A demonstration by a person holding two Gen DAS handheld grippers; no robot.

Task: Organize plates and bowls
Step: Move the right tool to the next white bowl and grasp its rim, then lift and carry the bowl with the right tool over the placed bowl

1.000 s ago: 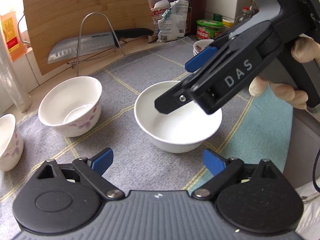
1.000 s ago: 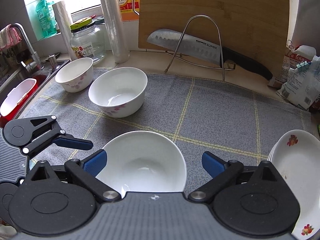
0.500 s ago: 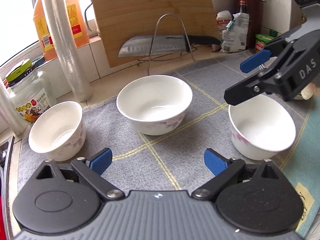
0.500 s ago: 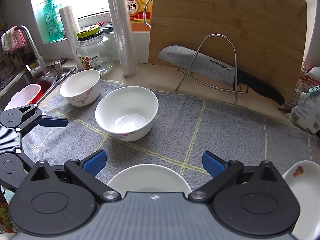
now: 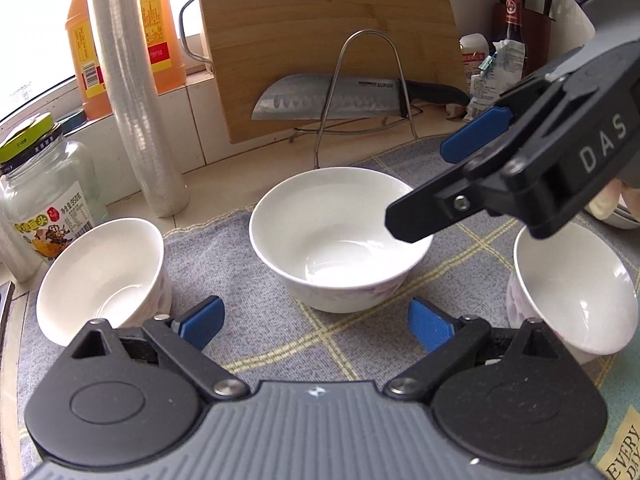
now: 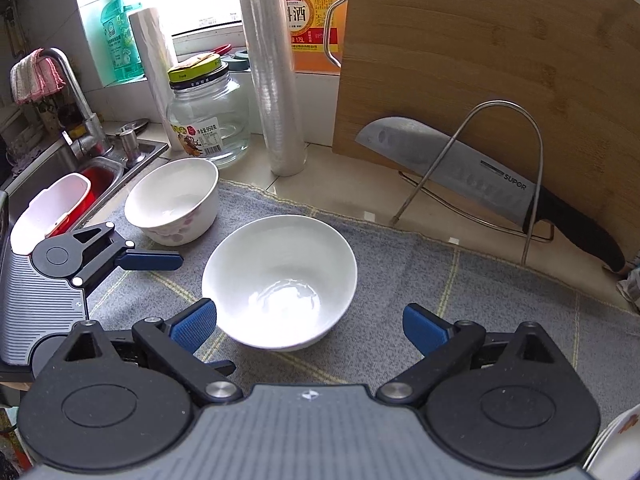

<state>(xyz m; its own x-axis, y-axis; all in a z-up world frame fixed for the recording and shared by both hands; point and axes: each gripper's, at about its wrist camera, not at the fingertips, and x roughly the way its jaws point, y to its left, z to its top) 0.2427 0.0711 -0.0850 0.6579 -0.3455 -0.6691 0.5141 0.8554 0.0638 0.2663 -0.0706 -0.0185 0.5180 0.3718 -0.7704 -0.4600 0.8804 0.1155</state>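
Observation:
Three white bowls with faint pink flowers stand on a grey checked cloth (image 5: 280,344). The middle bowl (image 5: 340,240) (image 6: 280,284) lies just ahead of both grippers. A smaller bowl (image 5: 104,280) (image 6: 172,200) stands to its left, and a third bowl (image 5: 572,292) to its right. My left gripper (image 5: 316,326) is open and empty, short of the middle bowl. My right gripper (image 6: 308,328) is open too, hanging over that bowl's right rim (image 5: 418,184), pads clear of it. One left gripper finger (image 6: 148,260) shows between the two bowls.
A bamboo board (image 6: 480,80), a wire rack and a cleaver (image 6: 460,168) stand behind the cloth. A glass jar (image 6: 208,120), a film roll (image 6: 276,80) and an oil jug line the sill. The sink (image 6: 100,176) lies left; stacked plates (image 6: 616,440) lie far right.
Both grippers moved left across the cloth. The right gripper left the bowl it hung over and now hangs over the middle one. The smaller bowl and the jar came into the left view.

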